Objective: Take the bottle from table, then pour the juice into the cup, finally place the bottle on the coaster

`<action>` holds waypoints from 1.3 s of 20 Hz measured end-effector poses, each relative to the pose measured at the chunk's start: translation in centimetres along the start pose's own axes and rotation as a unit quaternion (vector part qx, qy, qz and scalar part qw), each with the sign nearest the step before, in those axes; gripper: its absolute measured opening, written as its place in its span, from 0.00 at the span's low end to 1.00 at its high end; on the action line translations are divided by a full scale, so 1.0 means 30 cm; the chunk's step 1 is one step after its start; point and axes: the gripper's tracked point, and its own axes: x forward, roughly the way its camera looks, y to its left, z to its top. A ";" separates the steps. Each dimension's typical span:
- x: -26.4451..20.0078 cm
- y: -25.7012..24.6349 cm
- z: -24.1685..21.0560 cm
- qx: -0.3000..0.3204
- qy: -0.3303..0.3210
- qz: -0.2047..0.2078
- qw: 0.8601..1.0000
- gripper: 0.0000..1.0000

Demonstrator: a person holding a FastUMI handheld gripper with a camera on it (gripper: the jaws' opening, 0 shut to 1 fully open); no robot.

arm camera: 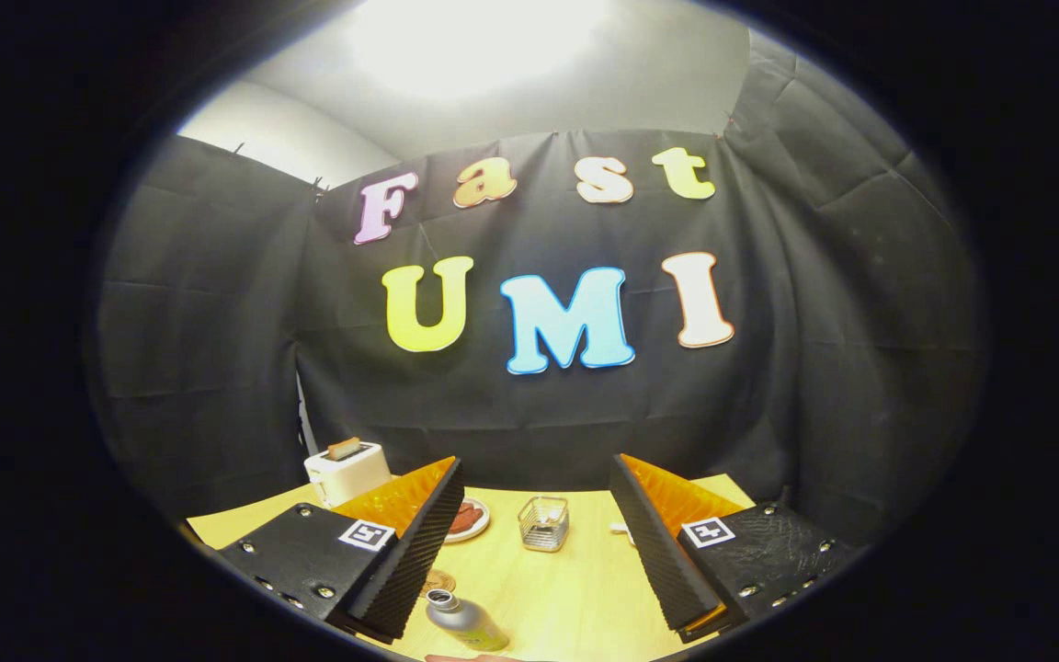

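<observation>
Grey bottle (pixel 466 622) — uncapped, tilted — lies between the wide-open, empty gripper (pixel 537 538) fingers.

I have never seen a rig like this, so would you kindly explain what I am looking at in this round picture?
A person carries a handheld gripper; the camera rides on it and looks forward along its two black ridged fingers, which stand wide apart and hold nothing. Below is a wooden table. Between the fingers, close in, stands a grey bottle; beside it, by the left finger, peeks a round coaster. Farther off are a glass cup, a plate of food and a white toaster.
</observation>
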 end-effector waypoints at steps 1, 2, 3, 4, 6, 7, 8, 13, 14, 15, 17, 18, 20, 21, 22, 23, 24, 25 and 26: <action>0.005 0.018 -0.029 0.000 0.000 0.005 1.000 0.98; 0.007 0.031 -0.061 0.000 -0.002 0.008 1.000 0.98; 0.010 0.046 -0.086 0.004 -0.006 0.011 1.000 0.98; 0.014 0.063 -0.117 0.007 -0.006 0.014 1.000 0.98; 0.023 0.100 -0.174 0.008 -0.006 0.022 1.000 0.98; 0.028 0.115 -0.200 0.006 -0.004 0.025 1.000 0.98; 0.030 0.128 -0.228 0.005 -0.005 0.025 1.000 0.98; 0.048 0.198 -0.357 -0.006 -0.004 0.024 1.000 0.98; 0.053 0.208 -0.386 -0.007 -0.003 0.022 1.000 0.98; 0.059 0.214 -0.414 -0.008 -0.002 0.019 1.000 0.98; 0.071 0.225 -0.473 -0.011 0.004 0.015 1.000 0.98; 0.078 0.229 -0.510 -0.010 0.011 0.014 1.000 0.98; 0.082 0.235 -0.559 0.000 0.017 0.016 1.000 0.98; 0.083 0.238 -0.577 0.003 0.018 0.014 1.000 0.98; 0.087 0.234 -0.594 0.002 0.018 0.010 1.000 0.98; 0.090 0.228 -0.607 0.001 0.016 0.004 1.000 0.98; 0.093 0.225 -0.626 0.001 0.015 -0.002 1.000 0.98; 0.099 0.222 -0.644 0.000 0.016 -0.007 1.000 0.98; 0.103 0.228 -0.665 0.000 0.017 -0.009 1.000 0.98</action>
